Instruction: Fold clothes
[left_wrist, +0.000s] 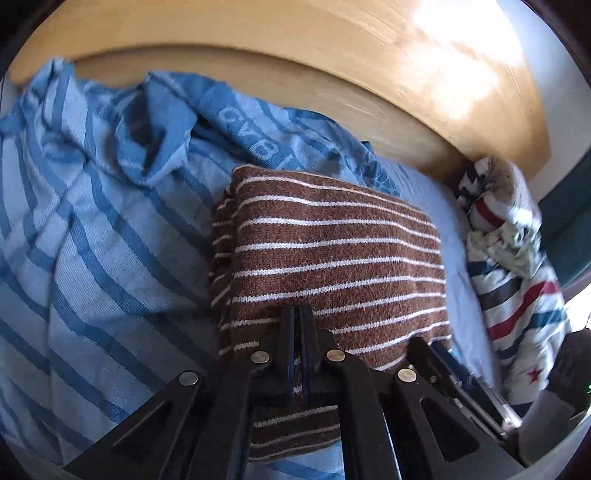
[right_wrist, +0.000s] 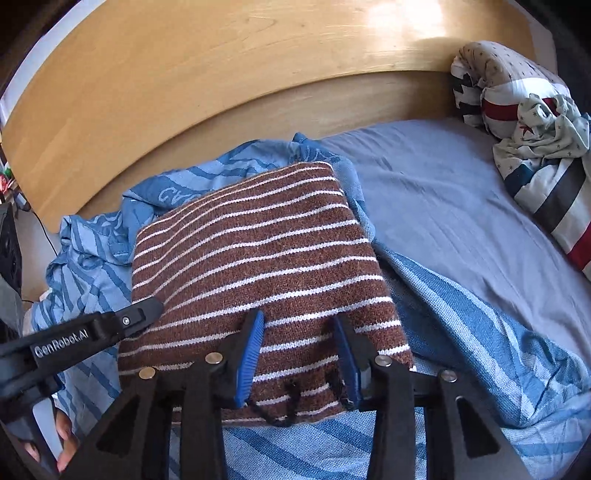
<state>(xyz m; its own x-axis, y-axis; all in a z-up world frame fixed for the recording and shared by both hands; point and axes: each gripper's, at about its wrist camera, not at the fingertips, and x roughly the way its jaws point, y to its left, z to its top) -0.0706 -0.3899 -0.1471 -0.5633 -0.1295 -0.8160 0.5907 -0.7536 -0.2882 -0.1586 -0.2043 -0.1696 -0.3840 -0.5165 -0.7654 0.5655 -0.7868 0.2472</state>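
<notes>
Leftmost, a blue striped blanket (right_wrist: 92, 251) lies rumpled on the bed below the wooden headboard (right_wrist: 221, 74), and the folded brown sweater (right_wrist: 258, 266) with white stripes sits on top of it. Next, the left gripper (left_wrist: 298, 314) has its jaws pressed together over the sweater's near edge, while the right gripper (right_wrist: 299, 325) rests with its blue pads (right_wrist: 251, 354) parted on the knit, nothing pinched. Farther right lie the bare blue sheet (right_wrist: 443, 206) and a star-patterned pillow (right_wrist: 535, 147).

bare sheet (right_wrist: 436, 206) open right, crumpled blanket (left_wrist: 92, 192) blocking left
</notes>
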